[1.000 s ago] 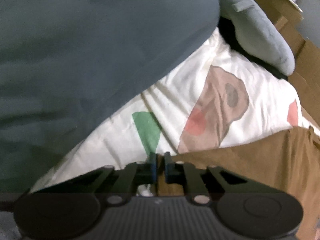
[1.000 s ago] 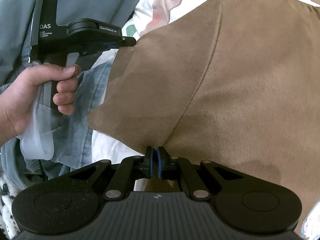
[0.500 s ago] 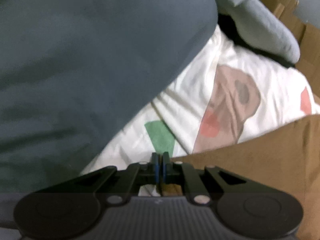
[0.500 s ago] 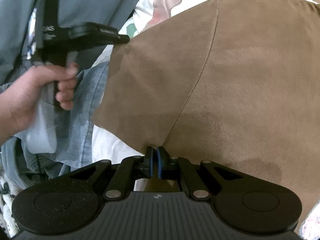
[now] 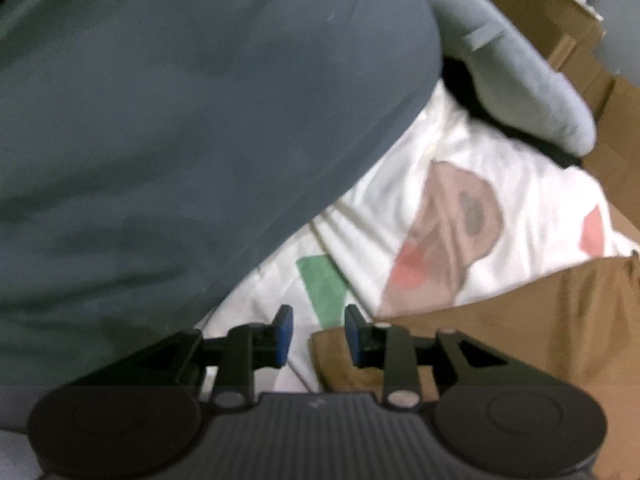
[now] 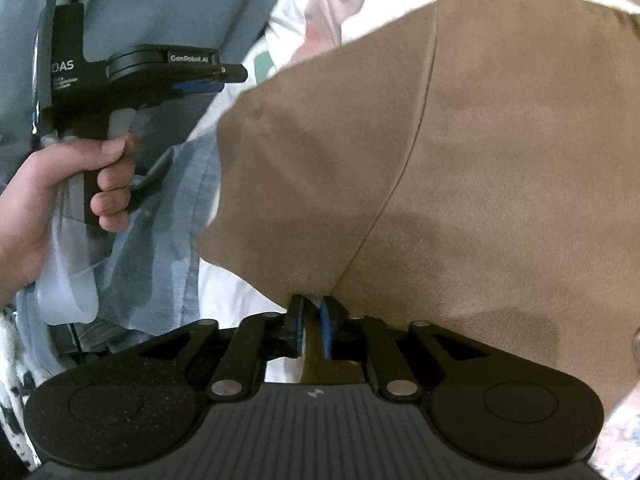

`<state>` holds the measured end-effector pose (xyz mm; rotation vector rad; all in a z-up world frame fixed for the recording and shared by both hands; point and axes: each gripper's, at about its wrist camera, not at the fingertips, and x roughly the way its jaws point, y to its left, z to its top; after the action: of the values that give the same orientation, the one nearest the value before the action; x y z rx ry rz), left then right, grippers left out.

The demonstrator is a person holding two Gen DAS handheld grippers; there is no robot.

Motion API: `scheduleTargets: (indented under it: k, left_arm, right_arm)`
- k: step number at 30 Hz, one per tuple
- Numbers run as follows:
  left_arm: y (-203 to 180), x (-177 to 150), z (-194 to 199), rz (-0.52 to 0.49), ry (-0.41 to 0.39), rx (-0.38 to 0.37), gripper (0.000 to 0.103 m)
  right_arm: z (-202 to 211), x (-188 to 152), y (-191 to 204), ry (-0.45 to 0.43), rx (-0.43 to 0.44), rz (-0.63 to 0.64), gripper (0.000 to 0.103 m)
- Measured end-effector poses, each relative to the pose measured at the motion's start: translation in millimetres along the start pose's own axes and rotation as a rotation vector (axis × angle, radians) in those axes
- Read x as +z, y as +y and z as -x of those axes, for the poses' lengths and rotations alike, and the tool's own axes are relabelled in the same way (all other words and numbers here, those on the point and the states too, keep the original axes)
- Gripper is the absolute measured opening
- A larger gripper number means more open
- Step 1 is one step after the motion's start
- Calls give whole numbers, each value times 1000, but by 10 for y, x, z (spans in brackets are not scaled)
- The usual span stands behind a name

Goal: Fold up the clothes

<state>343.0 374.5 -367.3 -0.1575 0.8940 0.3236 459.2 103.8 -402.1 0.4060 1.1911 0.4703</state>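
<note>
My left gripper had its jaws apart, the corner of the brown garment lying loose between the pads at lower centre of the left view, gripped by neither. My right gripper showed its pads a little apart with the brown hem between them; I couldn't tell whether it still pinched.

The brown garment filled the centre and right of the right view, spread over the white printed sheet.

Risks, as I judged them:
- Left corner free, so the cloth could sag or slide and skew any fold line.
- If the right grip was slack, a pull would slip off the hem.
- The jeans at left centre sat just beside the brown edge; a closing jaw could catch denim too.
- The grey cloth crowded the upper left of the left view, so the edge could get buried.

Counts:
- grippers: 2
- hand in view: 1, on the left handle
- brown garments: 1
- jeans: 1
- cardboard upper right: at least 1 piece, number unclear
</note>
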Motion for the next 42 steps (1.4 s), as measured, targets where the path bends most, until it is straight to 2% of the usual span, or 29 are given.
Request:
scheduleTargets:
  k: [2, 5, 8, 12, 18, 22, 24, 30, 32, 34, 36, 42]
  left_arm:
    - [-34, -24, 119, -1, -3, -2, 30]
    - [-103, -92, 291, -17, -13, -1, 30]
    - [-234, -194, 351, 10, -20, -35, 28]
    - [-336, -441, 483, 29, -10, -63, 25]
    - [-438, -799, 420, 37, 28, -101, 25]
    - [-466, -995, 289, 31, 81, -63, 25]
    - [-448, -1061, 281, 40, 81, -57, 26]
    - [-511, -1007, 294, -1, 139, 15, 25]
    - [-537, -980, 303, -25, 168, 46, 20]
    - [-545, -941, 325, -41, 199, 76, 9]
    - [-516, -877, 385, -40, 223, 92, 9]
    - [-640, -646, 626, -78, 177, 72, 12]
  right_arm:
    - [85, 13, -7, -22, 2, 0, 38]
    - [208, 35, -19, -54, 2, 4, 38]
    - [303, 72, -45, -84, -13, 27, 38]
    - [437, 97, -132, -131, -61, 75, 38]
    - [575, 147, -459, -191, -167, 60, 38]
    - [623, 142, -659, -191, -203, 46, 38]
    - [652, 125, -735, -182, -208, 48, 38]
    - [784, 97, -947, -164, -235, 54, 38]
    - [846, 107, -1005, -165, -247, 47, 38]
    - [914, 128, -1051, -166, -259, 48, 38]
    - [990, 143, -1094, -170, -267, 55, 38]
    - [1182, 151, -1200, -172, -283, 85, 38]
